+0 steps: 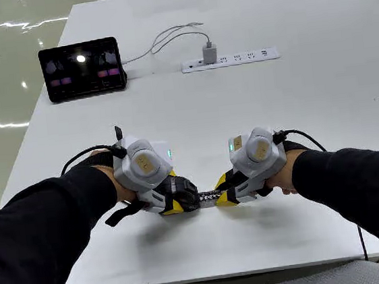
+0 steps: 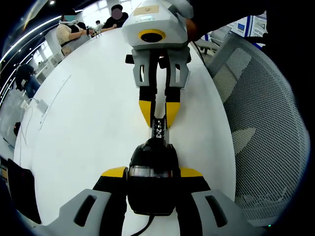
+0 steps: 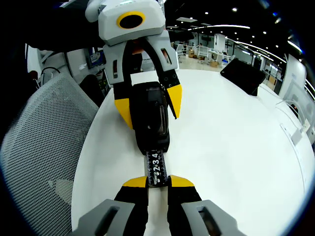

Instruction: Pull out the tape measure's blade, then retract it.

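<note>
Head view: both hand-held grippers sit low centre of the frame, tips facing each other across a white bench (image 1: 294,104).

The left hand-held gripper (image 1: 174,193) is at centre-left, clamped on the black tape measure (image 1: 179,194). The case sits between its yellow tips, resting on or just above the bench.

The right hand-held gripper (image 1: 223,193) is at centre-right, just beside the case. Its jaws are narrow, pinching the blade (image 1: 207,196). Only a short stretch of blade shows between case and tips.

Left gripper view: tape measure (image 2: 152,179) is at bottom centre, gripped on both sides by the left hand-held gripper (image 2: 152,172). The blade (image 2: 159,130) runs up the frame from the case mouth into the right hand-held gripper (image 2: 158,115), which comes down from the top and is closed on the blade end. Printed numerals are visible on the blade.

Right gripper view: right hand-held gripper (image 3: 157,182) is at bottom centre, tips nearly together on the blade (image 3: 156,169), marked 2, 3, 4. The tape measure (image 3: 151,115) is above it in frame, held by the left hand-held gripper (image 3: 149,105) coming from the top.

Upper left of the head view has a dark tablet (image 1: 82,68). Upper centre has a power strip (image 1: 232,59) with a charger (image 1: 209,52) plugged in. A mesh chair (image 2: 266,123) is at the right of the left gripper view.
</note>
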### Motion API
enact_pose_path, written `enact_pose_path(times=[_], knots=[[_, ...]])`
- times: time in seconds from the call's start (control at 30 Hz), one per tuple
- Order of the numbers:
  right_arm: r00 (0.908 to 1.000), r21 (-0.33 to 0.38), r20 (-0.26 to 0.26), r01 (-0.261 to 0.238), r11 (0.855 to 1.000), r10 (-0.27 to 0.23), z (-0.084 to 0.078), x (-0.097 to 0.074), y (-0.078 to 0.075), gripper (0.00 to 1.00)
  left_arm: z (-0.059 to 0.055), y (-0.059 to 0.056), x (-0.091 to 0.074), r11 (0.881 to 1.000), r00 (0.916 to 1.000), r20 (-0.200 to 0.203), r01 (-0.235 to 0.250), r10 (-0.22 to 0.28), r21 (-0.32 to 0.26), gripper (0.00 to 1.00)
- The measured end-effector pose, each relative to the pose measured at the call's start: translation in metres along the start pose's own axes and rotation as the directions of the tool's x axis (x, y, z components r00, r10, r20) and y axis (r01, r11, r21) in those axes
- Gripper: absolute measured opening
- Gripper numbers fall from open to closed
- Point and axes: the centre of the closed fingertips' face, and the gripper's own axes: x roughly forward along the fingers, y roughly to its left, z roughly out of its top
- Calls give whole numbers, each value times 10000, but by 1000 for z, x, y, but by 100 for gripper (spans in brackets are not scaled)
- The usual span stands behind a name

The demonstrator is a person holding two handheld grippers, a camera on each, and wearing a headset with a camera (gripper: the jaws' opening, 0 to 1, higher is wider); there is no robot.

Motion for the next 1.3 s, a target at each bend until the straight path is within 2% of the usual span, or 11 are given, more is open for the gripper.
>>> enact_pose_path(times=[1.3], knots=[[9995,-44,-292,-73,10000,71,-19,-17,-1,10,-5,-1,0,10000,9999,-169,-4,3,-23,33]])
